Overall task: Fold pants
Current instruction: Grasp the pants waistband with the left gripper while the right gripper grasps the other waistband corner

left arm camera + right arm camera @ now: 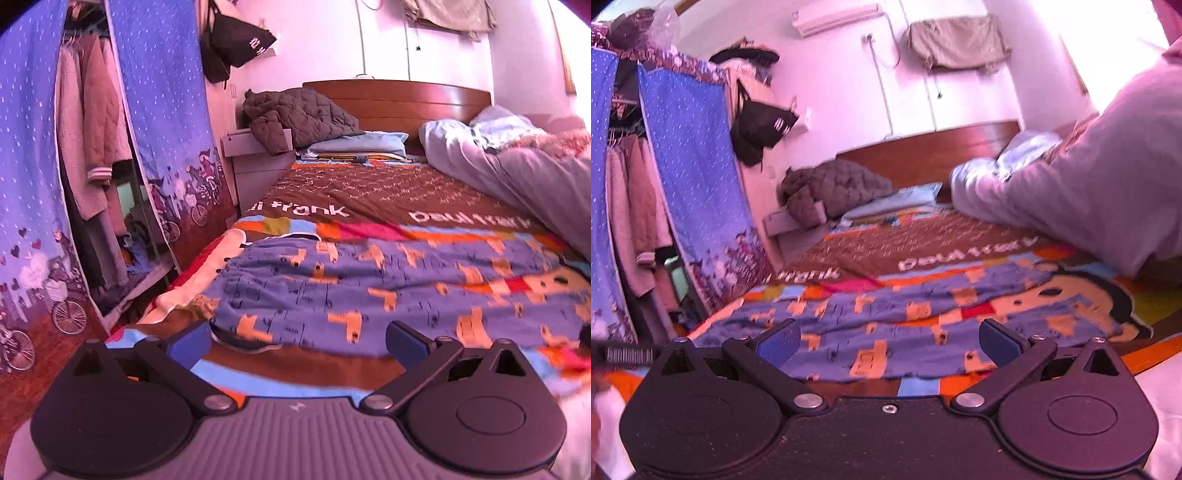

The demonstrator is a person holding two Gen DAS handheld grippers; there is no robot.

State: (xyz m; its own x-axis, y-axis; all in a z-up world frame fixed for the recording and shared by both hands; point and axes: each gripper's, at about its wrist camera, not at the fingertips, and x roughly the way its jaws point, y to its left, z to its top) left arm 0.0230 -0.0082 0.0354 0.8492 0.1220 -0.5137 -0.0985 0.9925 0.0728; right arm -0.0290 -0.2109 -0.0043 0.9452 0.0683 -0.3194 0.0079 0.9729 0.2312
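Two grippers are in my hands, and both stand spread wide with nothing between their blue fingers: my left gripper (298, 338) hovers low over the near edge of the bed, and my right gripper (889, 341) does the same a little further along. Just ahead of both lie the pants (369, 291), one pair, blue-purple with orange blocky figures and thin dark lines printed all over. They are spread across the patterned blanket (369, 192), rumpled and wrinkled rather than flat, with a dark hem or waistband edge (247, 341) turned toward my left gripper's fingers. In the right wrist view the pants (886, 314) run across the blanket from left to right, and their far end blends into a cartoon face printed on the blanket (1071, 299), so I cannot tell exactly where the cloth stops. Motion blur softens the print in both views, and I cannot make out which end is the waist. Beyond the pants I count one grey quilt (528, 173) bunched on the right, one dark padded jacket (299, 118) at the wooden headboard (399, 99), and one black bag (240, 44) hanging on the wall.
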